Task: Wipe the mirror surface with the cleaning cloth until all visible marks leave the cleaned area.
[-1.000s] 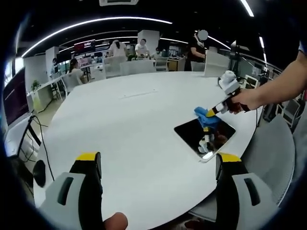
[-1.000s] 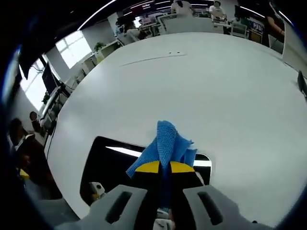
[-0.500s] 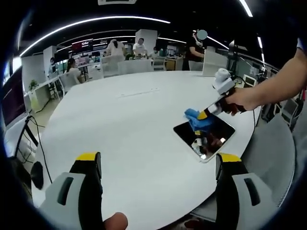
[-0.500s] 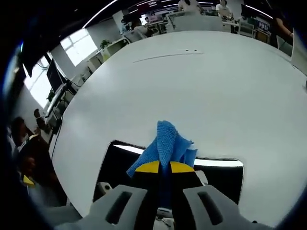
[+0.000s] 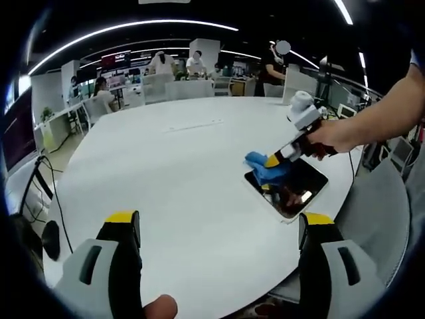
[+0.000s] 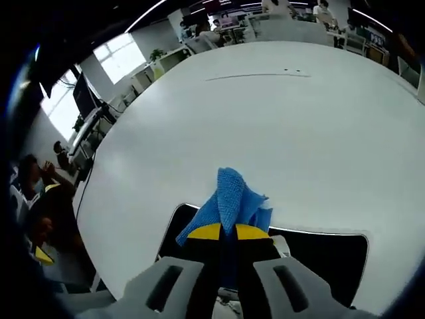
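In the left gripper view the left gripper (image 5: 216, 229) hangs over the near edge of the white table (image 5: 166, 173) with its jaws spread wide and nothing between them. Farther right lies the dark mirror (image 5: 292, 189) near the table's edge — the blue cleaning cloth (image 5: 262, 167) rests on its left corner. The right gripper (image 6: 222, 232), held by a hand (image 5: 325, 139), has its jaws clamped tight on the cloth.

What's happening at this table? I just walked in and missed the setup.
A person is wiping a dark mirror lying flat near the edge of a round white table. The right hand-held gripper, jaws shut on a blue cleaning cloth, presses the cloth at one end of the mirror. The left hand-held gripper hangs open over the table, holding nothing.
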Motion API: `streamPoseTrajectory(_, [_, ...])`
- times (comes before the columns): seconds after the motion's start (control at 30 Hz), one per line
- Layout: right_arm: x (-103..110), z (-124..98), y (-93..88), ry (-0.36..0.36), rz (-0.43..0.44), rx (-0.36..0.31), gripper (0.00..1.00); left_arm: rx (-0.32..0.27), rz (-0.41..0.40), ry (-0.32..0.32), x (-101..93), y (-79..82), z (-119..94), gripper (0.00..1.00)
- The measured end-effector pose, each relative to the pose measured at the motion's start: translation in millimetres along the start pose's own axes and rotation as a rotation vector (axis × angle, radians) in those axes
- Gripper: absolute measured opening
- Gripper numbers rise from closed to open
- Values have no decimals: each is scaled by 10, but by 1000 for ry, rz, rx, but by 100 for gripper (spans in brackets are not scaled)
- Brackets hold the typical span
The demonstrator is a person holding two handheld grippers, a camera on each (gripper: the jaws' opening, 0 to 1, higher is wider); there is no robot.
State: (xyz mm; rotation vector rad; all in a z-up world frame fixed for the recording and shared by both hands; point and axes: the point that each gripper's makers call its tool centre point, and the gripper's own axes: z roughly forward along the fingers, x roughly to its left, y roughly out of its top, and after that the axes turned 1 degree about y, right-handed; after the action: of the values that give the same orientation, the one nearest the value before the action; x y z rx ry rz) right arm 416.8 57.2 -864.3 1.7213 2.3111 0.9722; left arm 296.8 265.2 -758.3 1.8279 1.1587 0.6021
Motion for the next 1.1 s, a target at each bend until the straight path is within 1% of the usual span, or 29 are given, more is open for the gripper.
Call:
streamPoseTrajectory(0.23, [176,100,37,25,-14,8,0,3,0,4,23,-7,-23,99])
streamPoseTrajectory(0.37, [316,142,49,38,-51,20,0,5,-7,9,36,-26,-29,99])
streamPoseTrajectory(0.5, [419,196,63,50,-70,33,0,9,-4,4,-13,-34,-22,99])
streamPoseTrajectory(0.57, [443,202,63,52,-73,37,0,9,-4,1,-27,-33,-19,99])
streamPoseTrajectory(0.67, [418,193,59,48,-65,38,0,5,-3,3,-22,-19,-21,99])
streamPoseTrajectory(0.9, [409,177,45,52,-53,36,0,4,-6,17,29,-16,-47,99])
streamPoseTrajectory(1.1, [421,127,-54,57,-26,25,0,4,-5,17,7,-18,-41,99])
